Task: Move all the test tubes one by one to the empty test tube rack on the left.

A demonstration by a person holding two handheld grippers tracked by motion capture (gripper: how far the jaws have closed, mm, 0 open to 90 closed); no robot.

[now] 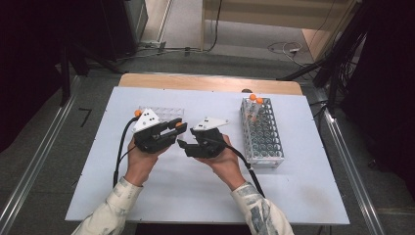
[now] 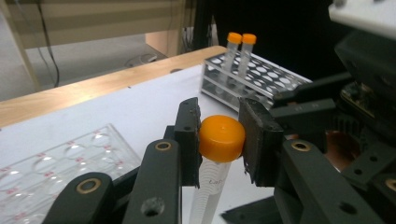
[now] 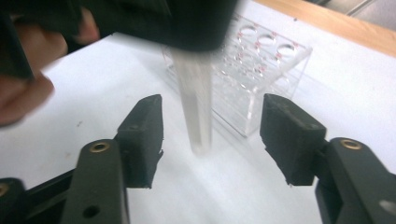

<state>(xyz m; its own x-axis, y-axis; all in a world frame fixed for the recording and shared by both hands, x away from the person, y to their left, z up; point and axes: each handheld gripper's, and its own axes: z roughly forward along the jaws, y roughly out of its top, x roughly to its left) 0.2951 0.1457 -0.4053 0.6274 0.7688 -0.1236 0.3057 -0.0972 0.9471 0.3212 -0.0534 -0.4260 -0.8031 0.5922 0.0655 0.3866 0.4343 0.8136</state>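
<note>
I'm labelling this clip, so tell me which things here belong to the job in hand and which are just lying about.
Part of the job:
- orange-capped tube, clamped at its cap by the left tongs
- right tongs, jaws apart around the tube's lower end
- white tube rack, already holding two capped tubes
- clear rack, just behind the hanging tube

Lying about:
- cables on the floor
- wooden table edge

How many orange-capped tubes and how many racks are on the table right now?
Orange-capped tubes: 3, one clamped by its cap in the left gripper, two standing in the white rack.
Racks: 2, the white rack and the clear rack.
Total: 5
</note>
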